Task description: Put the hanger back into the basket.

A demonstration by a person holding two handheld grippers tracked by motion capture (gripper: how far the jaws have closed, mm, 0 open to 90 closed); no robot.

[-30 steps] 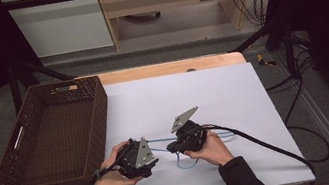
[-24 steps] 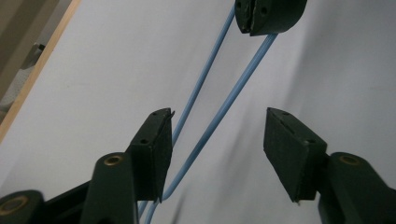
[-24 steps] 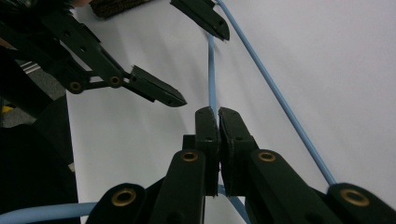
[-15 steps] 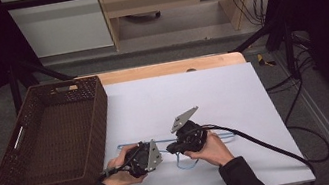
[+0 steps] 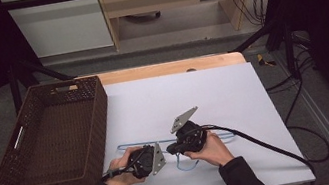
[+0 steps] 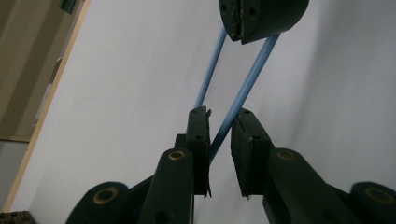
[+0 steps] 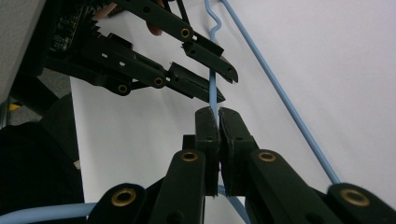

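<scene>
1. A blue wire hanger (image 5: 133,145) lies flat on the white table top (image 5: 213,94), near the edge where the person sits, and its hook points toward the person.
2. The right gripper (image 5: 174,147) is held in the right hand (image 5: 211,149). In the right gripper view its two black jaws are pressed together on a thin blue rod of the hanger (image 7: 212,91), with no gap visible between the pads.
3. The left gripper (image 5: 159,155) is in the left hand (image 5: 121,170), just beside the right one.
4. In the left gripper view one blue rod of the hanger (image 6: 243,91) runs between the pads of the left gripper (image 6: 219,135). The jaws have just been closing around it, and a narrow gap remains.
5. The rod lies close to the left pad, and I cannot tell if it touches it. The right pad stands a little apart from the rod, so the grip is not yet complete.
6. In the same view, the closed tip of the right gripper (image 6: 243,32) sits farther along, on the two rods.
7. A dark brown wicker basket (image 5: 13,183) stands at the left of the table, apart from the hanger and both hands.
</scene>
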